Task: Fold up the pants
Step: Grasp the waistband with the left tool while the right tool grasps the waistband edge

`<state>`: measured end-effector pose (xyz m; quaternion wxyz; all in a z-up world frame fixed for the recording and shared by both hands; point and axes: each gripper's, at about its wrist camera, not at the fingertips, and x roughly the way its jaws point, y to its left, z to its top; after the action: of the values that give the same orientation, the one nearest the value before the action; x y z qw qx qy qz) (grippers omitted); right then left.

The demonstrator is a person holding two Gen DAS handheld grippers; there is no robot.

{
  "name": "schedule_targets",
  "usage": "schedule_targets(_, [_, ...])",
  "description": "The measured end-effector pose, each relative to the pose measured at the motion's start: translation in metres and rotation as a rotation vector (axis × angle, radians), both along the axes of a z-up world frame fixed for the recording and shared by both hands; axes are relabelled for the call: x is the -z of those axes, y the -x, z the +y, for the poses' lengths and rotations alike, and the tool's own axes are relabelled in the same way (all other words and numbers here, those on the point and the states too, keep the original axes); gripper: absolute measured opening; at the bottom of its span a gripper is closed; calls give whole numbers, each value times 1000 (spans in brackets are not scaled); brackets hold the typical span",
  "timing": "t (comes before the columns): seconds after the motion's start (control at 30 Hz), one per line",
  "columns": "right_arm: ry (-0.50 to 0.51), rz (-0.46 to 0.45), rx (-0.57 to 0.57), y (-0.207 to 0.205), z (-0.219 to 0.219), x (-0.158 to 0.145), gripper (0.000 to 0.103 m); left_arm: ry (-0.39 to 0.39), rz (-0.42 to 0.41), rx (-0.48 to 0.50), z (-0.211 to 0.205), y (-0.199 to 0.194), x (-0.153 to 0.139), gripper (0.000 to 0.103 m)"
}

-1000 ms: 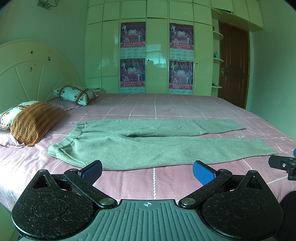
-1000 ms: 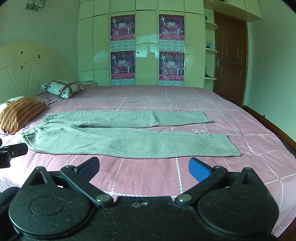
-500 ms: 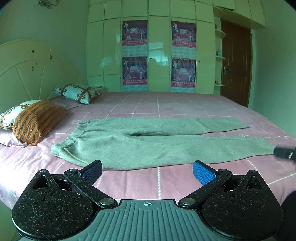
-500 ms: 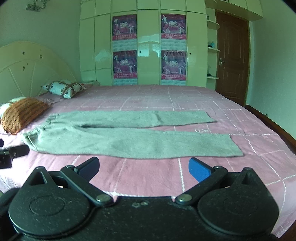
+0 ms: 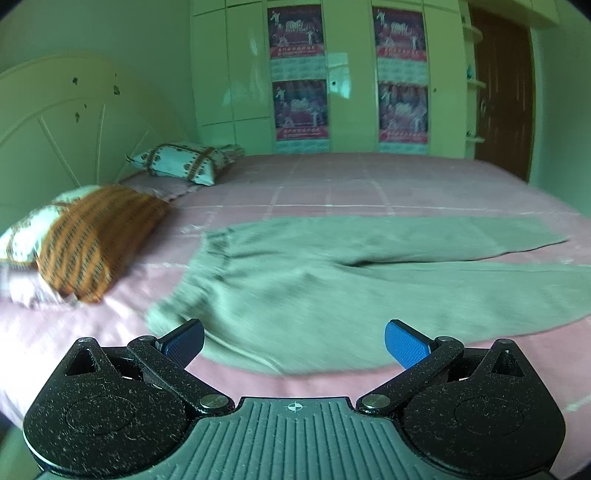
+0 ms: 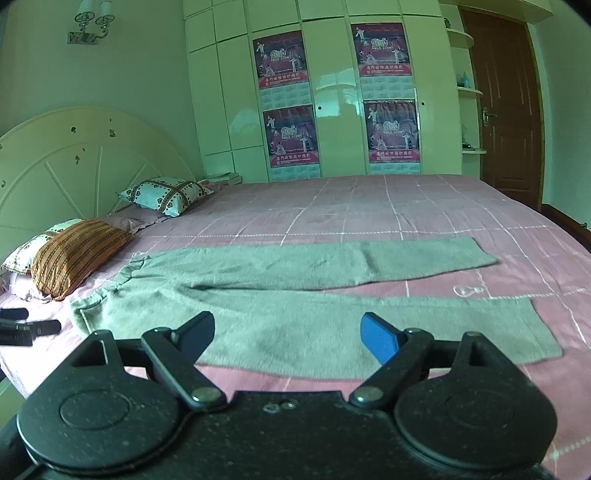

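Grey fleece pants (image 6: pixel 295 314) lie flat and unfolded on a wide bed with a pink quilted cover crossed by white grid lines (image 6: pixel 406 206) — waistband toward the headboard side, both legs stretched out side by side toward the foot. Left gripper (image 5: pixel 293 341) hangs just over the near waistband corner, blue-padded fingers (image 5: pixel 404 349) spread wide, nothing between them; view slightly blurred. Right gripper (image 6: pixel 288 334) sits above the near leg's mid-section, jaws also wide apart and holding nothing. Orange striped pillow (image 6: pixel 75 254) and a white patterned pillow (image 6: pixel 162 194) rest against the cream rounded wooden headboard (image 6: pixel 74 162). Behind the bed — a glossy cream built-in wardrobe (image 6: pixel 332 92) with four purple calendar posters (image 6: pixel 382 50) on its doors, a dark brown wooden door (image 6: pixel 506 107) at right, and a twin-shade wall lamp (image 6: pixel 90 22) high on the pale wall.
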<state>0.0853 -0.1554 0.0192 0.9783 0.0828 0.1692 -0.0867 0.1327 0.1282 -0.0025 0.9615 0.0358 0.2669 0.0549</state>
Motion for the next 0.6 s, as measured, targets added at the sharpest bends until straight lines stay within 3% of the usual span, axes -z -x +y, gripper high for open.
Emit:
schedule_targets(0.17, [49,43,-41,-51,-12,-12,79,21,44,-13,46,-62,-5,103])
schedule_targets(0.3, [74,99,-63,-112,-17,-18,72,17,56,-11,76,-116,0,102])
schedule_targets(0.33, [84,108,-71,-128,-17,-17,69,17,65,-10,85,-134,2,99])
schedule_targets(0.4, [111,128,-95,-163,-17,-19,67,31,97,-14,105,-171,7,74])
schedule_targets(0.5, [145,157,-140,-221,-17,-18,57,66,137,-37,137,-230,21,72])
schedule_targets(0.6, [192,196,-183,-283,-23,-12,55,74,169,-42,162,-281,40,72])
